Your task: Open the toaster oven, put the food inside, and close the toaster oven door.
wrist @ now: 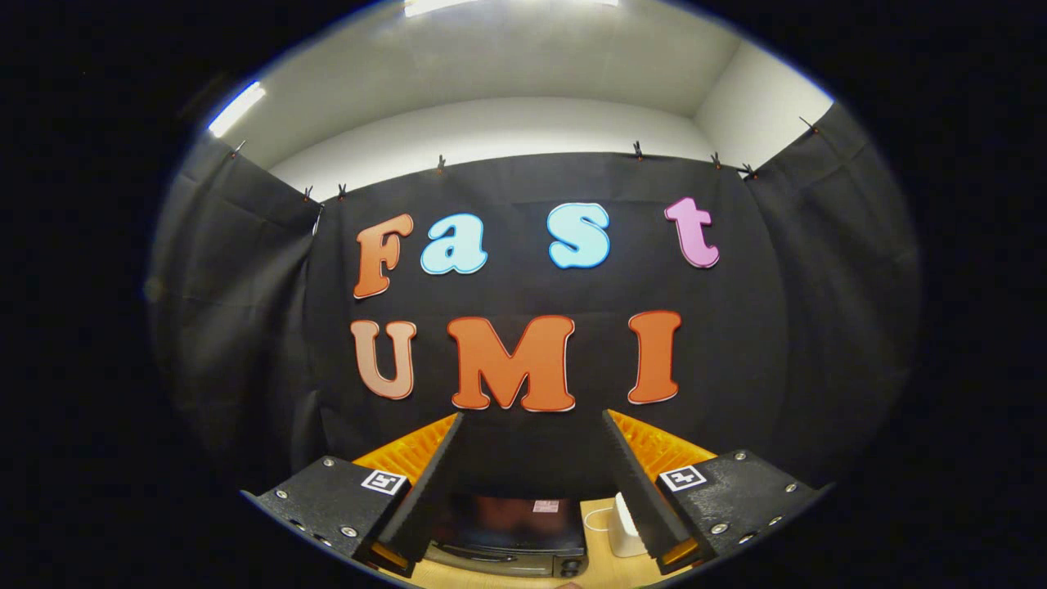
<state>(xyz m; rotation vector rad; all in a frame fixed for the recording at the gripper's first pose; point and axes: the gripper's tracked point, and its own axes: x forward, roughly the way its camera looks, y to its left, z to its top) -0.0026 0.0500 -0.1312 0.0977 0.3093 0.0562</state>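
gripper fingers spread wide, nothing held | toaster oven far below, door closed | advice: lower toward door handle first

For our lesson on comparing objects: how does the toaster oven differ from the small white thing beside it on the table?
The toaster oven is dark and wide; the white thing is pale and narrow. The oven lies between and below the fingers of the open gripper, which holds nothing; the white thing sits beside one finger, partly hidden. A thin cord loops from the white thing; the oven shows none. Both rest on the wooden table.
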